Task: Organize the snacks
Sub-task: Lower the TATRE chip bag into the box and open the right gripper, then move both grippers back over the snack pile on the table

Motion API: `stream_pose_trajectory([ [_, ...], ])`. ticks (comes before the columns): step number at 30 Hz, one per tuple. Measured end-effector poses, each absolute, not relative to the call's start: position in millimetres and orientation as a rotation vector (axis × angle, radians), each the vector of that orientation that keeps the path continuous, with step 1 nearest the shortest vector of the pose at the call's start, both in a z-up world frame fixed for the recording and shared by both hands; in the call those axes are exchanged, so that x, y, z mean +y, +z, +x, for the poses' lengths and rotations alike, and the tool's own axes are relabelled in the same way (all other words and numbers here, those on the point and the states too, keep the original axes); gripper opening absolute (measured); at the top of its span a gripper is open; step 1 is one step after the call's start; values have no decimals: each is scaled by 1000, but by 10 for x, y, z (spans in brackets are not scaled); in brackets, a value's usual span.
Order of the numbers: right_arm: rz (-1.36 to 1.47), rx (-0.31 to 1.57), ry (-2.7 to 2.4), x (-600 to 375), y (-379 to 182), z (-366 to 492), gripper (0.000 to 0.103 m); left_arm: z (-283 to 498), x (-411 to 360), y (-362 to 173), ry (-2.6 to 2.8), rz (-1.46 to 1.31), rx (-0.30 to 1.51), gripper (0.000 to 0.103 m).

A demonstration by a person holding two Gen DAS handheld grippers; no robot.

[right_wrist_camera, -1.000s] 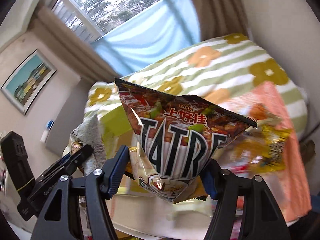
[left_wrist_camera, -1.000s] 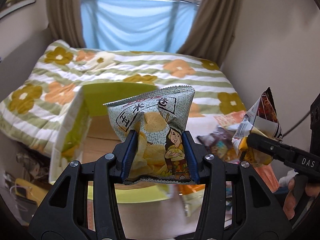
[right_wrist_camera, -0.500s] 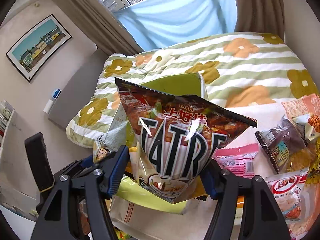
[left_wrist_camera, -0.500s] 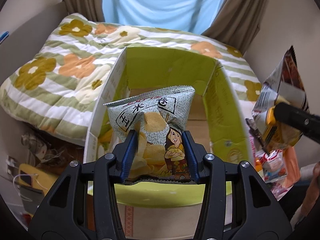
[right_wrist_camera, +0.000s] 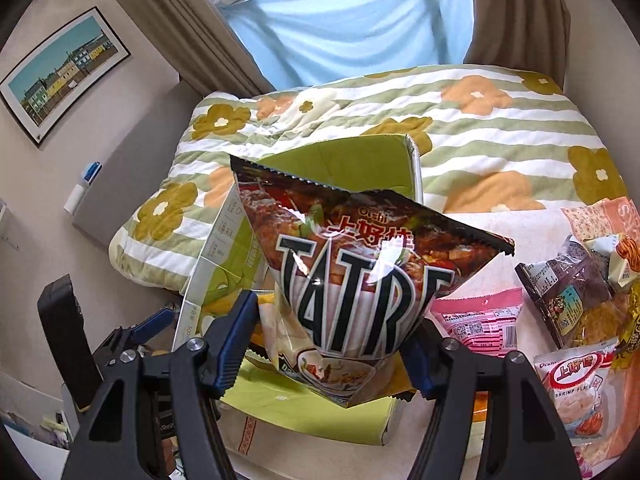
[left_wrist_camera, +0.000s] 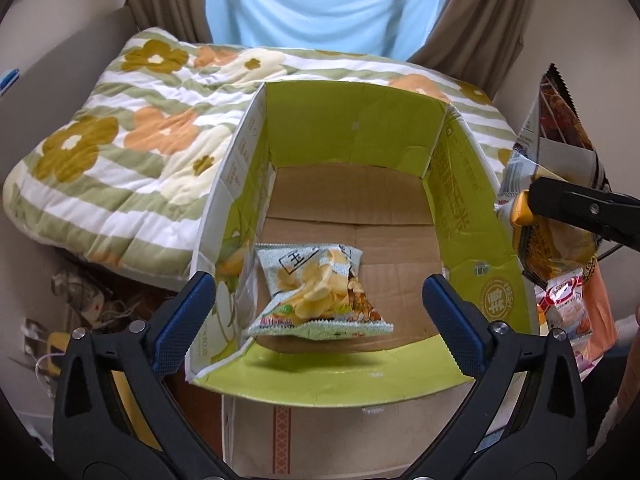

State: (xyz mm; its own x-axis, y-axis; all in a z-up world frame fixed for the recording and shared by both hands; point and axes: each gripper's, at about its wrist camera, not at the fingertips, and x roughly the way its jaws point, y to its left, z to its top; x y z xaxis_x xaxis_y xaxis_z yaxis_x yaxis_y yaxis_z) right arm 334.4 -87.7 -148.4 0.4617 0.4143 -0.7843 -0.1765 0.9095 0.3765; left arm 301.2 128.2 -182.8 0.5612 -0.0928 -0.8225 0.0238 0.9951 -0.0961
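The left gripper [left_wrist_camera: 320, 312] has just popped its jaws wide open over the cardboard box [left_wrist_camera: 464, 216], and the pale green chip bag [left_wrist_camera: 316, 292] sits between them, untouched by either pad, low inside the box near its left wall. The right gripper [right_wrist_camera: 332, 344] is clamped on the dark Oishi snack bag [right_wrist_camera: 360, 276], just right of the box.

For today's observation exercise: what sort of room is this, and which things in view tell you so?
Most likely a bedroom in a home. A flowered quilt covers what looks like a bed, curtains frame a window, and a framed picture hangs on the wall.
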Motion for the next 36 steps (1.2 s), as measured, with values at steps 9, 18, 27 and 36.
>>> stream_pose_trajectory([
  [9, 143, 1080, 360, -707, -1681, 3425, 62, 2903, 1323, -1849, -27, -62, 956, 103],
  [18, 121, 1085, 386, -619, -1760, 3464, 63, 2769, 1385, -1826, -7, -84, 951, 103],
  [27, 128, 1018, 393, -648, -1810, 3245, 102, 2668, 1375, -1806, -9, -87, 953, 103],
  [36, 132, 1012, 368, -649, -1667, 3104, 102, 2604, 1360, -1661, -41, -82, 940, 103],
])
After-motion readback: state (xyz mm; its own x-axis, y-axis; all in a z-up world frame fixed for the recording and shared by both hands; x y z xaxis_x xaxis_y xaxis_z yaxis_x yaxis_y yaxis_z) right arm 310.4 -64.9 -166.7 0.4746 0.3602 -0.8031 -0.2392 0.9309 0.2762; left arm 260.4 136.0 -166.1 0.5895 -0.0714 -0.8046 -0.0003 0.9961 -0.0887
